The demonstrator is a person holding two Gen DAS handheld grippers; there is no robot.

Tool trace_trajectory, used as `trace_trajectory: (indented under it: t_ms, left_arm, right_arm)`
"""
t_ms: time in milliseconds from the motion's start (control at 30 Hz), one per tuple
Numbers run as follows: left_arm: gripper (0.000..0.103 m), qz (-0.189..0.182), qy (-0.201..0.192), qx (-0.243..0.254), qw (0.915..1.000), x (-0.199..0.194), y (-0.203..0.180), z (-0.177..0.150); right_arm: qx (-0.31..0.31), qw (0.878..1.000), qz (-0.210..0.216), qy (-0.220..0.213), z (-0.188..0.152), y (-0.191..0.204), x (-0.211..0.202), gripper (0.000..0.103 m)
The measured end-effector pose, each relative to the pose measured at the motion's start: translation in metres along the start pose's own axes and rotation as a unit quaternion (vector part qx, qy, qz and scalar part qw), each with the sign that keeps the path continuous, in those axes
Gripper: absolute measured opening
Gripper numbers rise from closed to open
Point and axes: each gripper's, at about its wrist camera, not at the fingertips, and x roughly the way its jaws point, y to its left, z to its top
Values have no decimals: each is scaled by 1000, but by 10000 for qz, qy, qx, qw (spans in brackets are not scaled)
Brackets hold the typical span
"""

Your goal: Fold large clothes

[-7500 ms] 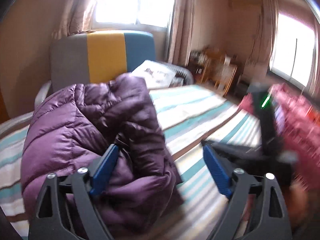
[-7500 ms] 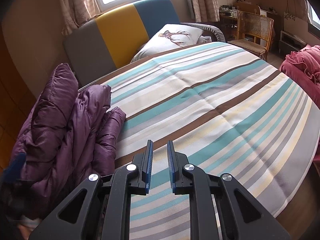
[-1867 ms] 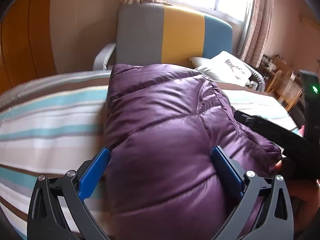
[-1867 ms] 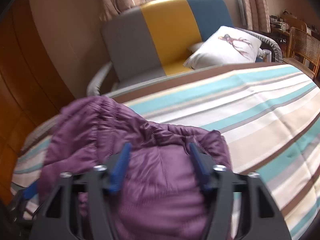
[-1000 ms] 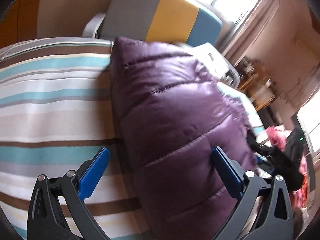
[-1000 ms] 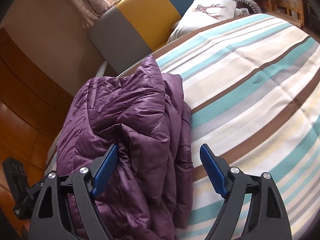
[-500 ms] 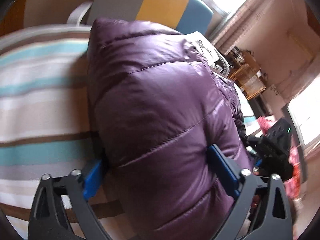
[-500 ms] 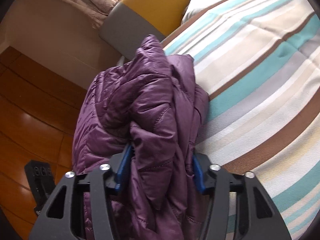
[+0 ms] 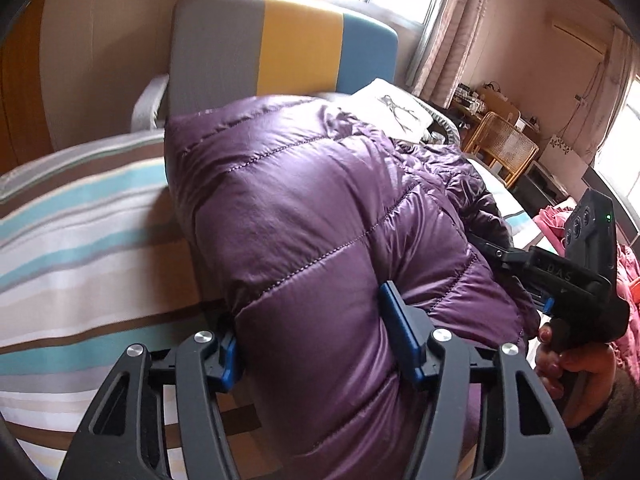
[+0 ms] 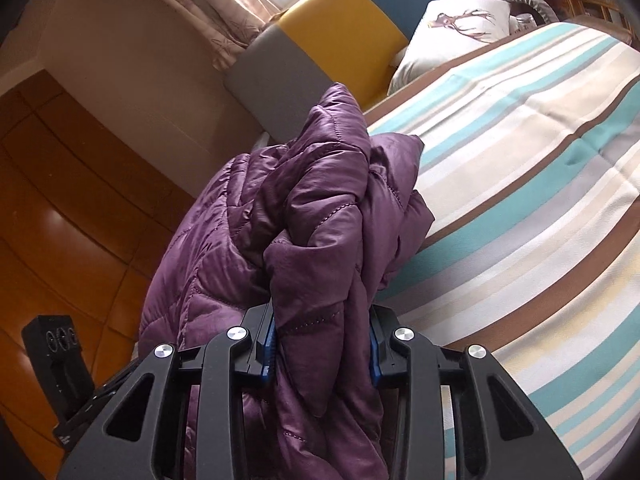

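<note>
A purple puffer jacket lies bundled on a striped bedspread. My left gripper straddles its near end. The jaws are closing, and the blue pads dent the padded fabric on both sides. In the right wrist view the jacket rises in crumpled folds, and my right gripper pinches a thick fold while its jaws are still closing. A hand holds the right gripper's body at the jacket's far side. The left gripper's body shows at the lower left.
A grey, yellow and blue armchair stands behind the bed, with a deer-print pillow on it. A wicker chair and a pink cloth heap are to the right. Striped bedspread stretches right of the jacket. Wooden panelling is on the left.
Both grippers' jaws have narrowed from wide apart onto the jacket and now squeeze its fabric. The left wrist view has rolled and shifted, and the right gripper has moved in closer.
</note>
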Motion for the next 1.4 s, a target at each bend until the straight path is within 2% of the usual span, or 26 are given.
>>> trace_trajectory:
  t_ms: [267,533,833,1167,1400]
  left_arm:
    - [57,92,-313,-34,9995,-24,16,-4]
    - [57,119,-638,-163,9978,-54,39,-12]
    - [57,324,-1051,-197,9937,-90,67,-16]
    - [57,579,-1335,-383,9886,-120,123,-18]
    - [57,984,-1507,-448,9827,-137,166,-19]
  right_arm:
    - [-164,9998,101,-70,-9,23,-1,34]
    - [-705,9972,176,-158,-18,57,-11,34]
    - [-1073,9933,391,-180,-22,94,-4,34]
    - [-1409,9879,637,-149,-21,134,25,34]
    - [-1536,9839,916,-62,-23,164,70,34]
